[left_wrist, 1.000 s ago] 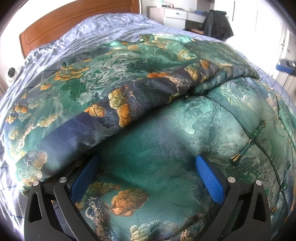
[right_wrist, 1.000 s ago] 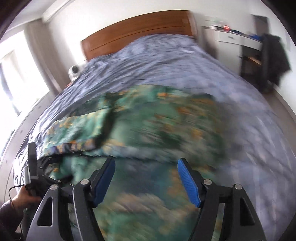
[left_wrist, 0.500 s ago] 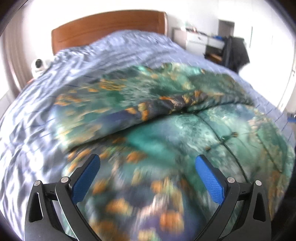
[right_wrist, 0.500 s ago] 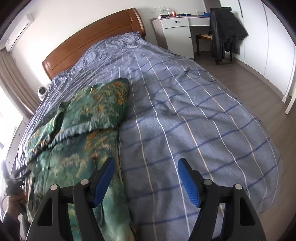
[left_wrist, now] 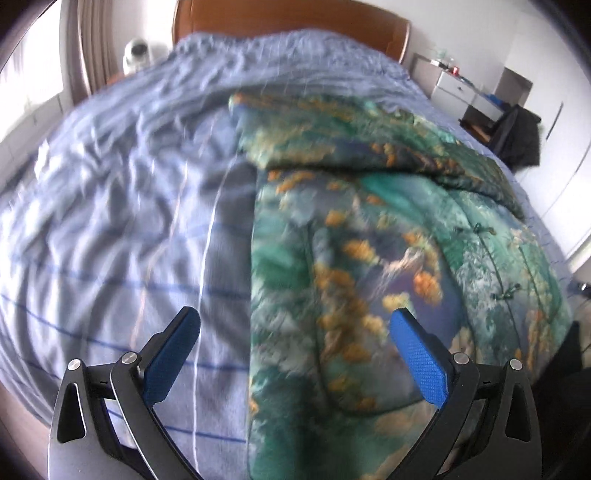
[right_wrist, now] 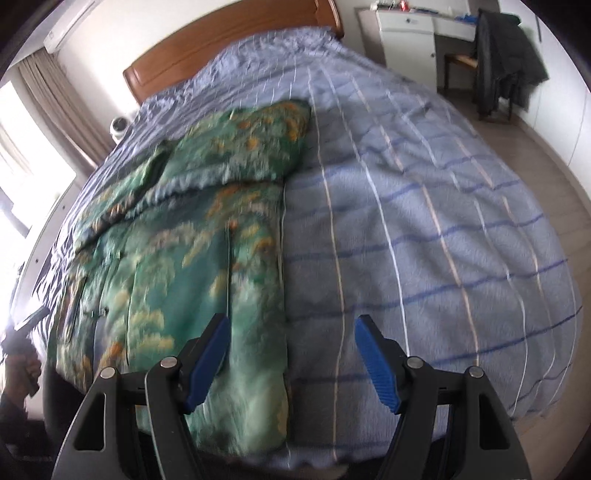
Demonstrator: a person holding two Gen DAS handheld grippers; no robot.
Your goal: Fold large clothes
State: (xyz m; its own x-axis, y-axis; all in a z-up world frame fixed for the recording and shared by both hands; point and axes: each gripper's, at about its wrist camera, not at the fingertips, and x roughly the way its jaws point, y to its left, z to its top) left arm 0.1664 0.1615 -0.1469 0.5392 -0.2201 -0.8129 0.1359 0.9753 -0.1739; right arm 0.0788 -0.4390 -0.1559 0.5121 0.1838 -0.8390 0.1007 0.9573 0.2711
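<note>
A large green padded garment (left_wrist: 388, 229) with orange and blue floral print lies on the bed, its sleeves folded across the upper part. It also shows in the right wrist view (right_wrist: 207, 240). My left gripper (left_wrist: 295, 332) is open and empty, hovering over the garment's left edge near its hem. My right gripper (right_wrist: 291, 339) is open and empty, hovering over the garment's right edge near its hem. Both views are blurred.
The bed (right_wrist: 424, 221) has a blue checked cover and a wooden headboard (right_wrist: 221, 51). A white dresser (right_wrist: 410, 33) and a chair with a dark coat (right_wrist: 506, 59) stand at the far right. A white device (left_wrist: 138, 53) sits left of the headboard.
My left gripper swung left from over the garment's middle to its left edge. My right gripper swung right to the right edge, then shifted slightly back toward the garment. Both stayed open.
</note>
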